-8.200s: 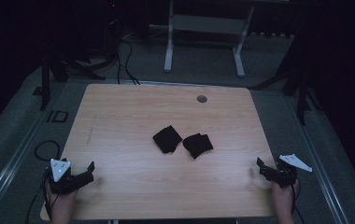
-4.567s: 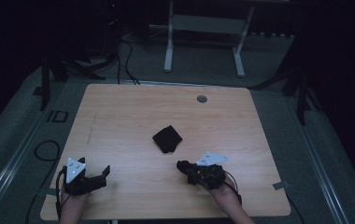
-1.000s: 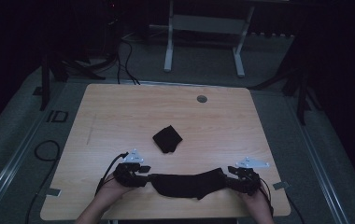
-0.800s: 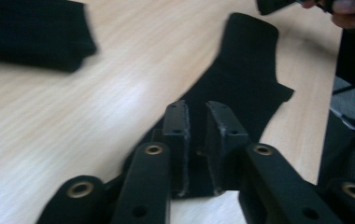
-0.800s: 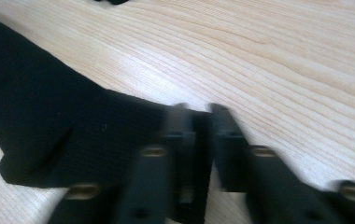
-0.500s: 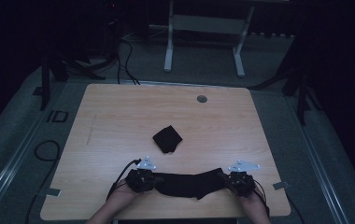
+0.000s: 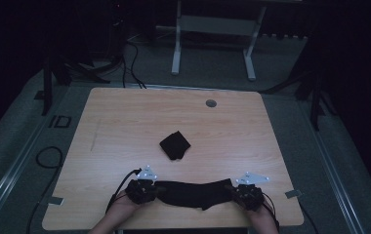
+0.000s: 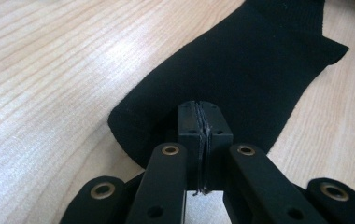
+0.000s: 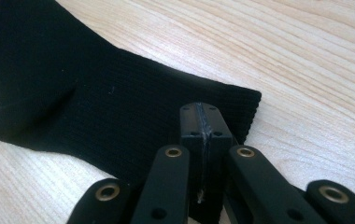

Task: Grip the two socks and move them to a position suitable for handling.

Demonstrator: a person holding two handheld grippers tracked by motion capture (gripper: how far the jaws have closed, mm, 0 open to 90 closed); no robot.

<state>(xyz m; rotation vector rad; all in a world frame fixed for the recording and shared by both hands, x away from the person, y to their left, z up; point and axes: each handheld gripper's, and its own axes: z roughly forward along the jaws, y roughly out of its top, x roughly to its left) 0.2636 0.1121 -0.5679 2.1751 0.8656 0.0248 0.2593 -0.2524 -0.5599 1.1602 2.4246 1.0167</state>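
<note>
A black sock (image 7: 193, 192) lay stretched flat along the worktop's (image 7: 125, 122) near edge, the left gripper (image 7: 142, 190) and right gripper (image 7: 246, 195) each clamping one end, apparently to straighten it; a second, bundled sock (image 7: 175, 145) waited mid-worktop.

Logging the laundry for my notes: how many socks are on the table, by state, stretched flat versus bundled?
Stretched-out black sock, held between left gripper and right gripper: 1
Bundled black sock, mid-table: 1
Total: 2

You look down from above on the whole bench (image 7: 125, 122); both tongs cameras sit close, facing the same sock (image 7: 193, 192) from opposite ends.
</note>
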